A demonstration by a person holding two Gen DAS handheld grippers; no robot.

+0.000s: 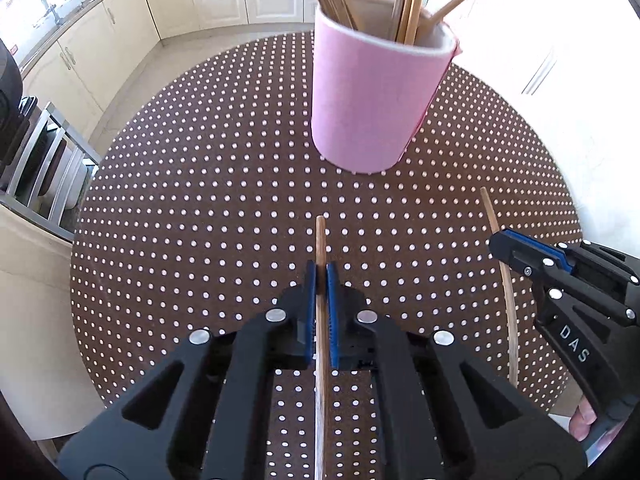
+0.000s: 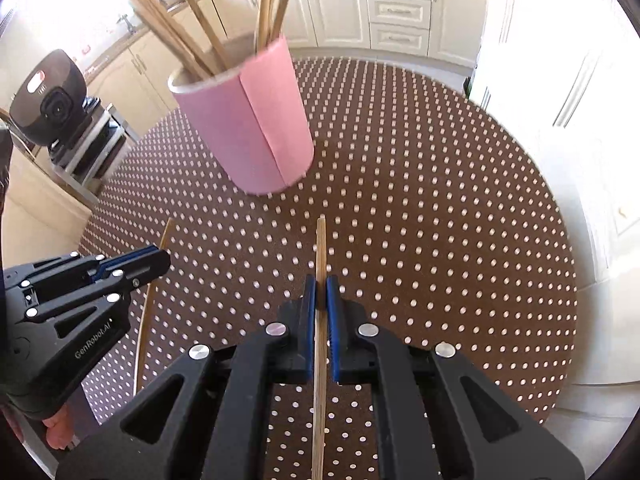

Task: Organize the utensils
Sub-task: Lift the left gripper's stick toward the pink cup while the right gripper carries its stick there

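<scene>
A home kitchen is being shown: cream cabinets (image 2: 340, 4) and drawers (image 2: 398, 10) are being seen along the walls, a tap (image 1: 50, 12) is being lit by the window, and a polka-dotted round surface (image 1: 200, 200) is being used.

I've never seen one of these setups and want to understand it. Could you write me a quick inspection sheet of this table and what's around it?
Surface: round table under a brown cloth with white dots.
Job's things: pink holder standing upright with several wooden chopsticks inside; one chopstick in the left gripper, another chopstick in the right.
Clutter: nothing seen.
Grippers: left gripper shut on its chopstick; right gripper shut on its chopstick; both aimed toward the holder.
Cables: nothing seen.
Surroundings: cream kitchen cabinets, a worktop, and a dark appliance on a metal rack beside the table.
</scene>
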